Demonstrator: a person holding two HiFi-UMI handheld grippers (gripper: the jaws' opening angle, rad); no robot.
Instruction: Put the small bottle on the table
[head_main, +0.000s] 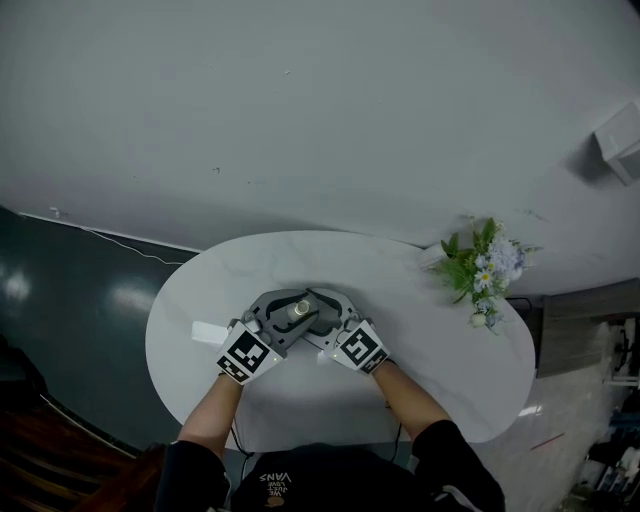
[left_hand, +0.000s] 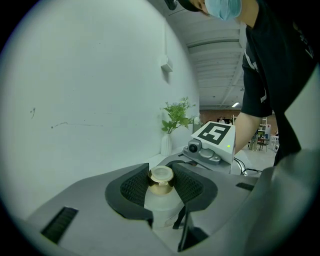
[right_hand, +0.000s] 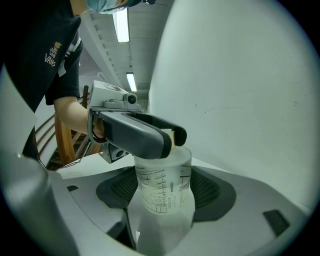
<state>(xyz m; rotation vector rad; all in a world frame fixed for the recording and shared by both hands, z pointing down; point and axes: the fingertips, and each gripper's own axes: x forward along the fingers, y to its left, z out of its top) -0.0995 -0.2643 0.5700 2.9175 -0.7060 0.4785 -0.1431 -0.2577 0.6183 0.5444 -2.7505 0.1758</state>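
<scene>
The small bottle (head_main: 300, 309) is translucent with printed measuring marks and a gold cap (left_hand: 161, 180). It stands upright over the middle of the white oval table (head_main: 430, 385); whether its base touches the top is hidden. My left gripper (head_main: 290, 305) comes in from the left and is shut on the cap, both black pads against it. My right gripper (head_main: 318, 306) comes in from the right, and its pads press the bottle's body (right_hand: 164, 187) below the left gripper (right_hand: 140, 134). In the left gripper view the right gripper's marker cube (left_hand: 214, 134) sits just behind the bottle.
A vase of green and pale blue flowers (head_main: 482, 272) stands at the table's far right edge. A small white piece (head_main: 208, 330) lies on the table left of my left gripper. A wooden chair (right_hand: 60, 145) is behind the left arm. A pale wall runs behind the table.
</scene>
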